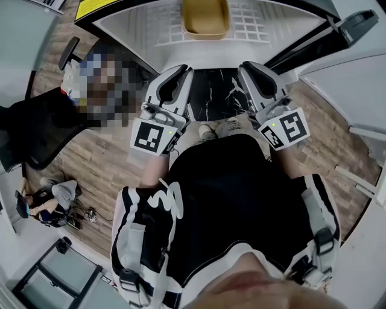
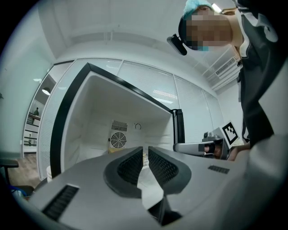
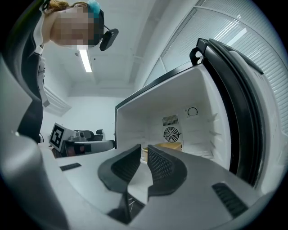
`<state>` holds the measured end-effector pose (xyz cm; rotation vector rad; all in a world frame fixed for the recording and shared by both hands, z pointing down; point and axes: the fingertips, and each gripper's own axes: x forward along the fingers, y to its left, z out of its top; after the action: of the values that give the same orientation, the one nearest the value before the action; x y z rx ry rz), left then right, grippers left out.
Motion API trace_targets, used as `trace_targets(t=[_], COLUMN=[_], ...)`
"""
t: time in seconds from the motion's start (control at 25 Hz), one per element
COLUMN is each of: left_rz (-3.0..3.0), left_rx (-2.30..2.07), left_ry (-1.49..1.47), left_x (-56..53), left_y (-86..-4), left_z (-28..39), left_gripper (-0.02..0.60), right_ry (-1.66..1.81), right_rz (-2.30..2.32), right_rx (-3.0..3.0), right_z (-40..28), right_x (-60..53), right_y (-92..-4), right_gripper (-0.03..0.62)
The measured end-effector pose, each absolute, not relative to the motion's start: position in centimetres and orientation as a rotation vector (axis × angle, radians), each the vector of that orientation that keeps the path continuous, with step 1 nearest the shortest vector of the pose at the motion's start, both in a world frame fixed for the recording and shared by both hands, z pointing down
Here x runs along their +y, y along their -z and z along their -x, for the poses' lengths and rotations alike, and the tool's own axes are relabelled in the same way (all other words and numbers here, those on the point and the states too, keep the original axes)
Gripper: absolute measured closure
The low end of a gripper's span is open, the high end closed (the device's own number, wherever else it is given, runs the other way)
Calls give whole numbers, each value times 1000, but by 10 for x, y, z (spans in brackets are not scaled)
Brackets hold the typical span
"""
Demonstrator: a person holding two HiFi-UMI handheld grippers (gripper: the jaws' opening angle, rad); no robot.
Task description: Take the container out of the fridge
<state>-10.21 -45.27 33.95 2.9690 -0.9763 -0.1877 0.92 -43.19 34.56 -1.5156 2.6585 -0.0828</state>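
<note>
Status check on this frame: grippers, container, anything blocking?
Left gripper shut, empty. Right gripper shut, empty. Yellow container untouched, on the shelf inside the open fridge. Nothing between grippers and container.

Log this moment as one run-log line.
fridge: open | yellow container: inside, untouched | left gripper: shut, empty, facing fridge | right gripper: shut, empty, facing fridge

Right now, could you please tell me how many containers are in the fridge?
1: a yellow container sits deep inside the fridge, near its back wall. More may be hidden from view.
</note>
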Motion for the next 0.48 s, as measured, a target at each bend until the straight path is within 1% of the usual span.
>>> trace_targets(t=[0.08, 0.2, 0.48], left_rz=[-2965, -2962, -2951], left_rx=[-983, -1003, -1033], left_ry=[166, 156, 94], left_x=[-457, -464, -483], left_y=[-345, -346, -347], left_z=[101, 100, 96], left_gripper=[549, 486, 452], right_ry=[89, 87, 92], right_rz=[1514, 1512, 1520], right_rx=[2673, 2709, 2722], right_z=[-8, -6, -12], right_x=[-436, -442, -460], right_y=[-348, -354, -354], right_gripper=[535, 507, 457])
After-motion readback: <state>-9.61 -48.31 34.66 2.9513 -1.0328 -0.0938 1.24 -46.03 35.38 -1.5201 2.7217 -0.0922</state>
